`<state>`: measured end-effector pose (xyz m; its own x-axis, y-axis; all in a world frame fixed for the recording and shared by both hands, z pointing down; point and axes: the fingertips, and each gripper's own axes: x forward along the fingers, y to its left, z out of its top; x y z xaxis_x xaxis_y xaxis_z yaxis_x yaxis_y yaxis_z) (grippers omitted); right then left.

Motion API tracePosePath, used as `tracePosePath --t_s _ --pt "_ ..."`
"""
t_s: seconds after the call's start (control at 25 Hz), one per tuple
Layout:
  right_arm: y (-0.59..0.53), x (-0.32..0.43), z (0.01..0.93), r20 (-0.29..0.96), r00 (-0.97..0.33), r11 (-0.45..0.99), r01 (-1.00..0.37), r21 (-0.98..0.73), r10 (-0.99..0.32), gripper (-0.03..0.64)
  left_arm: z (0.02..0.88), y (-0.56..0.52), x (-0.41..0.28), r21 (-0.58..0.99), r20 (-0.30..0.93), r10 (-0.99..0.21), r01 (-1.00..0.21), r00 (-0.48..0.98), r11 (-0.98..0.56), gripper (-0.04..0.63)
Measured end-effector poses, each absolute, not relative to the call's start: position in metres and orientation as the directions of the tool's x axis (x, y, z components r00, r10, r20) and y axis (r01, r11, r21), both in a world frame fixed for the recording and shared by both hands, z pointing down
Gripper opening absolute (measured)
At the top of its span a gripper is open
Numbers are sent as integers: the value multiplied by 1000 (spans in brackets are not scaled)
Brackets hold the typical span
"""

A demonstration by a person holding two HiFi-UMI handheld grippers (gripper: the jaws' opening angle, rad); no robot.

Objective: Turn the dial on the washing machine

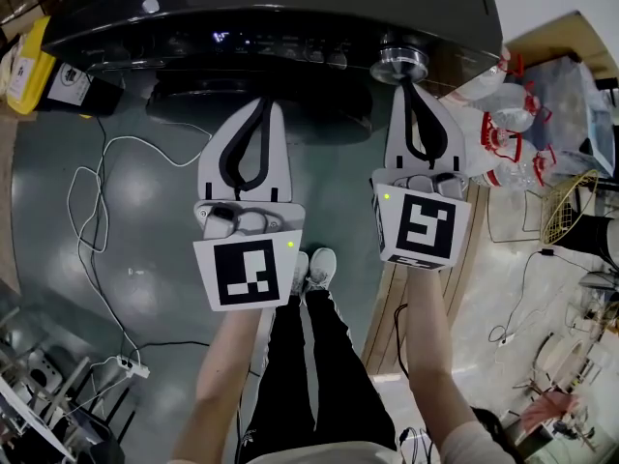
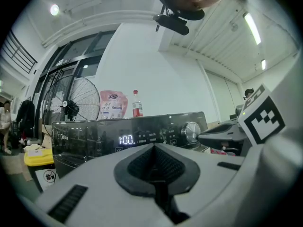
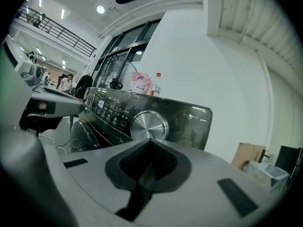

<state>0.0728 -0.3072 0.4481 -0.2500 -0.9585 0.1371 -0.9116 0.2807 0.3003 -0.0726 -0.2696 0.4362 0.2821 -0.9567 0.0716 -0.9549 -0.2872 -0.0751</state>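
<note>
**Dial not yet gripped**

The silver dial (image 1: 399, 61) sits at the right end of the washing machine (image 1: 290, 3) panel. The right gripper (image 1: 407, 90) points just short of the dial, jaws together and empty. Grasping and turning apparently remain. The left gripper (image 1: 261, 106) hangs well left of the dial, jaws likewise together on nothing.

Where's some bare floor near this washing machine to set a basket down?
The grey-green floor between the black washing machine and the white power strip is bare except for thin white cables. The right side is crowded: red-trimmed clear plastic bottles, a wire basket. A yellow bin fills the far-left corner.
</note>
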Motion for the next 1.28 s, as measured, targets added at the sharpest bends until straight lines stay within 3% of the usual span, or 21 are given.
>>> tracePosePath --t_s 0.84,1.28 --pt "-306 58 455 144 -258 290 -909 300 -955 2 441 -266 -98 -70 74 -968 -967 241 -246 -2" --pt "-277 77 410 158 -244 279 -926 256 -957 2 379 -254 -82 -82 22 -958 -955 285 -286 -2"
